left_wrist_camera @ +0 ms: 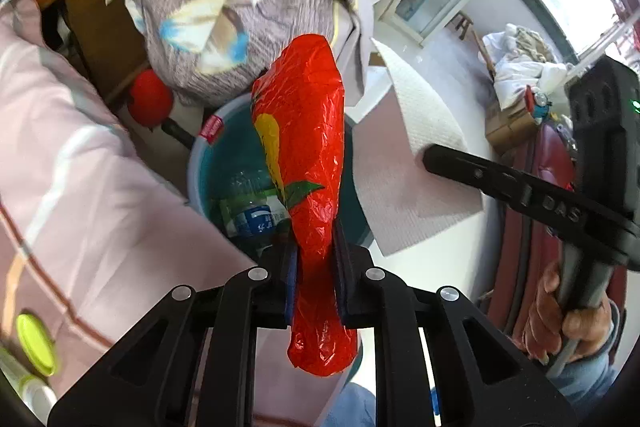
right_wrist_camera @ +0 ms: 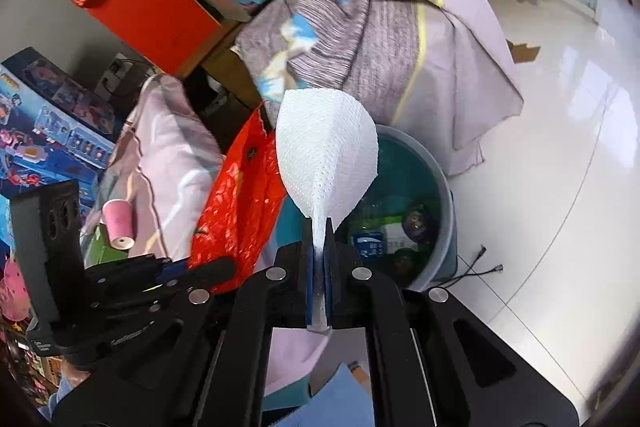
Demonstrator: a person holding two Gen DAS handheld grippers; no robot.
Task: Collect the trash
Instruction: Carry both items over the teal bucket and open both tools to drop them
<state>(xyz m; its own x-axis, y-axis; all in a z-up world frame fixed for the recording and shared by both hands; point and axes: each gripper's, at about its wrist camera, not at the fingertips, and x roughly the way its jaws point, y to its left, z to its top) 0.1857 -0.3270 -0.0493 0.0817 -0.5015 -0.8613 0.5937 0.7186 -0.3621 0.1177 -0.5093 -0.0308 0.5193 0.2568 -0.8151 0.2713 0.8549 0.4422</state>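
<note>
My left gripper (left_wrist_camera: 314, 251) is shut on a crumpled red plastic bag (left_wrist_camera: 304, 131) and holds it above a blue bucket (left_wrist_camera: 208, 163) with a plastic bottle (left_wrist_camera: 252, 215) inside. My right gripper (right_wrist_camera: 319, 247) is shut on a white paper towel (right_wrist_camera: 326, 155), held over the same bucket (right_wrist_camera: 444, 187). The red bag (right_wrist_camera: 240, 195) and the left gripper (right_wrist_camera: 192, 275) show at the left of the right wrist view. The paper towel (left_wrist_camera: 416, 107) and the right gripper (left_wrist_camera: 436, 159) show at the right of the left wrist view.
A pink bed sheet (left_wrist_camera: 72, 163) lies on the left with a green lid (left_wrist_camera: 36, 343) on it. A grey patterned blanket (left_wrist_camera: 240, 11) is draped behind the bucket. A red box (right_wrist_camera: 152, 7) stands behind. White tiled floor (right_wrist_camera: 560, 147) lies on the right, with a dark red suitcase (left_wrist_camera: 540, 163).
</note>
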